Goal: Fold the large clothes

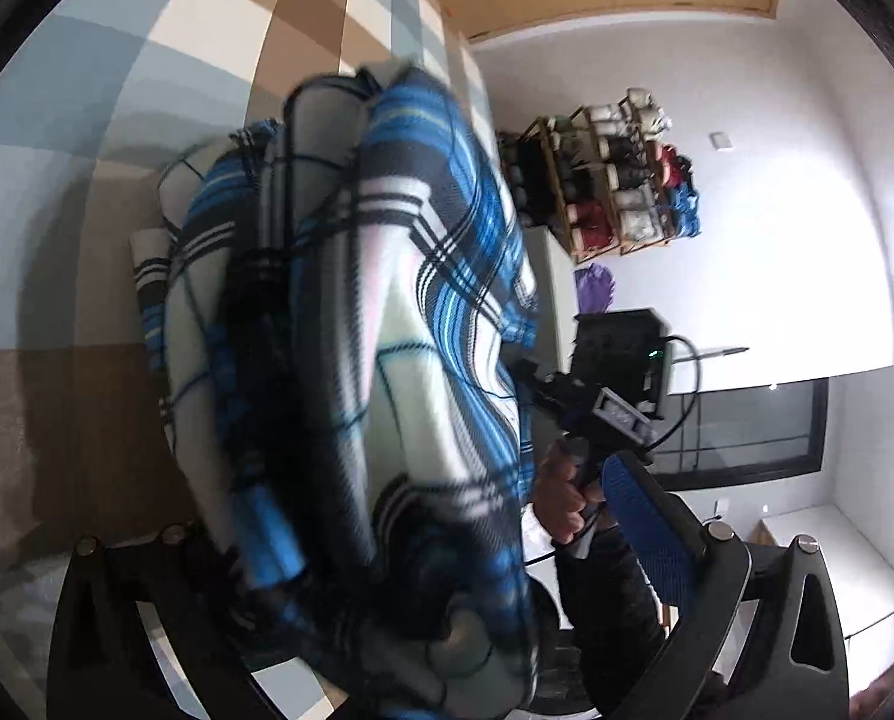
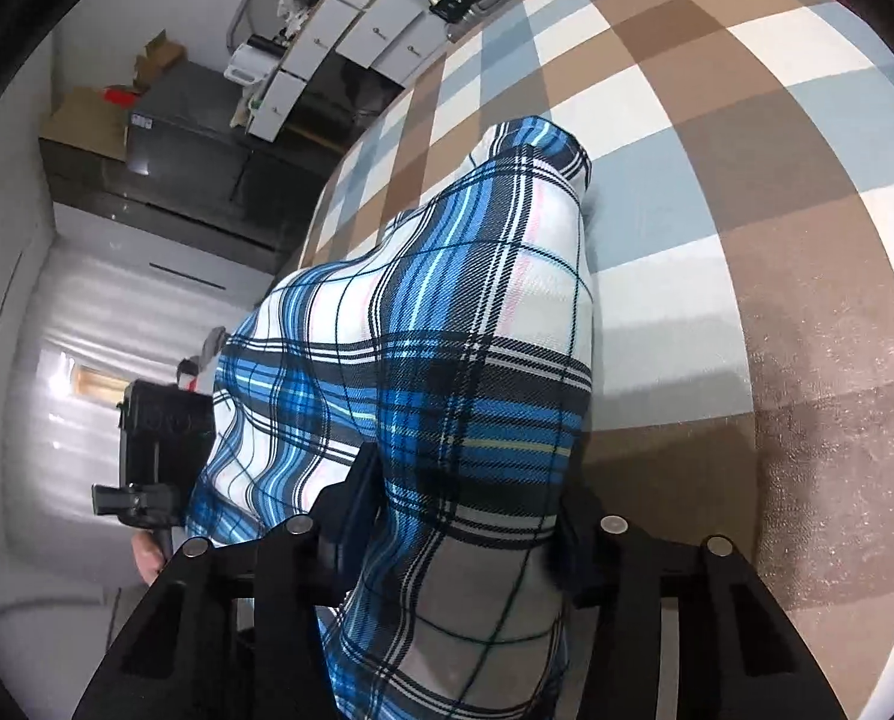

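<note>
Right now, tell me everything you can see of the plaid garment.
The plaid garment is woven cloth checked in blue, white and black with thin pink lines. It is bunched and lifted off the checked bedcover, with its far end trailing down to it. The right tool has cloth between its fingers; folds drape over the left tool, hiding its grip. The left wrist view is blurred.

No readable text; small marks on white boxes (image 2: 351, 30) too blurred
</note>
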`<state>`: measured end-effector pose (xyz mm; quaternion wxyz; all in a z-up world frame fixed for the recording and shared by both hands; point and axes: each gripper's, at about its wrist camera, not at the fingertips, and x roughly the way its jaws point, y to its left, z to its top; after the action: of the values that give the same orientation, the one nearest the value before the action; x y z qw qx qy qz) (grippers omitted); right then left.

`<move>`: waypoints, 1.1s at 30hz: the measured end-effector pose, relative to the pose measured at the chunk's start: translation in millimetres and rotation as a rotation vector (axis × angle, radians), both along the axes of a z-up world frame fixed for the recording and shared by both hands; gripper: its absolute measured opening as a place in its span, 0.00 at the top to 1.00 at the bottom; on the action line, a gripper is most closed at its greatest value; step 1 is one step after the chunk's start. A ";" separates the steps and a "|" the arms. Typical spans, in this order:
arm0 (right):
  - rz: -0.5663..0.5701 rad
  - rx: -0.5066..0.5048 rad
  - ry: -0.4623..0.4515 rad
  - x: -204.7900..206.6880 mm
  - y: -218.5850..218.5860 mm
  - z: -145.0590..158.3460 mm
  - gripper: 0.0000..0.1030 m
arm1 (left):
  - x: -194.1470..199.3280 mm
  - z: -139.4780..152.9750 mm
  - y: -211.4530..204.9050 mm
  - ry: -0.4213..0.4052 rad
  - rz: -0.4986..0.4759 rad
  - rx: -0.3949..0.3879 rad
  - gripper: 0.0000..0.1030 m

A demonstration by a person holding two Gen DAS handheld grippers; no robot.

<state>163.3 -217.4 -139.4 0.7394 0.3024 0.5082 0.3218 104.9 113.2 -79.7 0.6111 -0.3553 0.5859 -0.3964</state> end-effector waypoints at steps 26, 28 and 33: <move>-0.045 0.067 -0.094 -14.6 -12.3 -5.2 0.63 | 9.1 -20.7 11.2 0.005 -0.003 -0.060 0.04; -0.035 0.040 -0.031 -5.5 -12.5 -9.3 0.49 | 8.3 -22.6 10.4 0.021 0.007 -0.066 0.04; 0.027 -0.063 0.008 16.0 -2.1 -2.9 0.17 | 5.8 -19.9 10.5 0.009 0.000 -0.058 0.04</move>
<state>179.3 -219.5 -142.2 0.7422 0.2732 0.5252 0.3141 110.7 123.6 -99.6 0.5979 -0.3745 0.5768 -0.4118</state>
